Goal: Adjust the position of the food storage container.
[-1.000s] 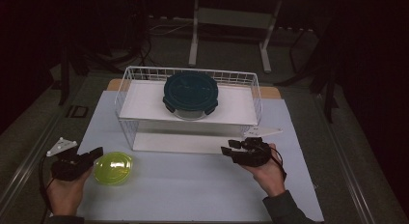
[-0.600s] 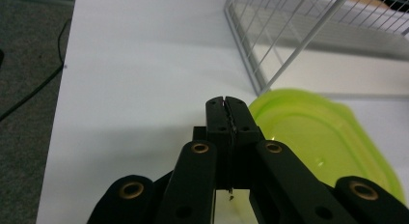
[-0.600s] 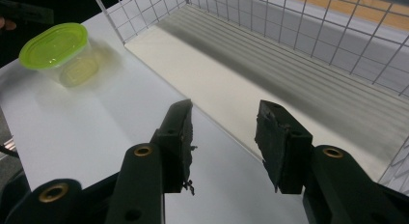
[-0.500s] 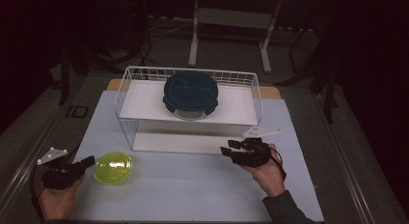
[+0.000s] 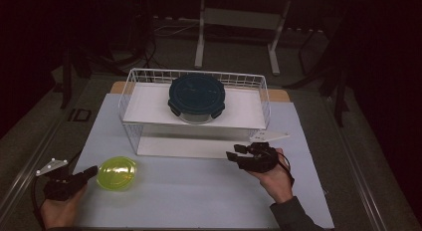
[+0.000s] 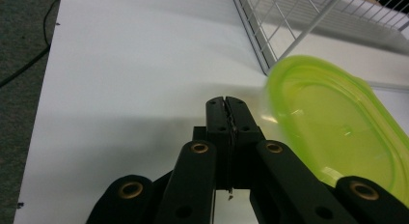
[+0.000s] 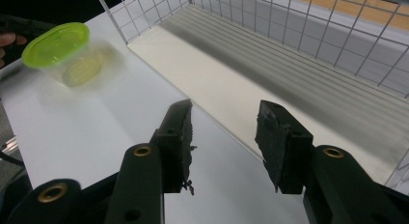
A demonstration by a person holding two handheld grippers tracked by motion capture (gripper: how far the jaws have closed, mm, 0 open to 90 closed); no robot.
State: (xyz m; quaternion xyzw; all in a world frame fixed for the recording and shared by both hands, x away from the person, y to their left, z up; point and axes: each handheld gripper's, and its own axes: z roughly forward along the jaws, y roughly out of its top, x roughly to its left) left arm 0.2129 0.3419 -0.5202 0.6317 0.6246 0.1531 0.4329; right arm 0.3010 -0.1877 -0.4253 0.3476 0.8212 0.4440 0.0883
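At far left, the left gripper [image 5: 90, 171], jaws pressed together and empty, sits beside a small lime-green plastic container [image 5: 117, 173] on the table: likely light, slick, best gripped by its rim. The right gripper [image 5: 233, 156] hovers, jaws apart.

Green container [image 6: 337, 132] blurred, cut off at right edge

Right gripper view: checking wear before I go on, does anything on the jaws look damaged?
Yes. The black pads on the right gripper look ragged, with frayed bits hanging from the edges. The jaws stand open with nothing between them.
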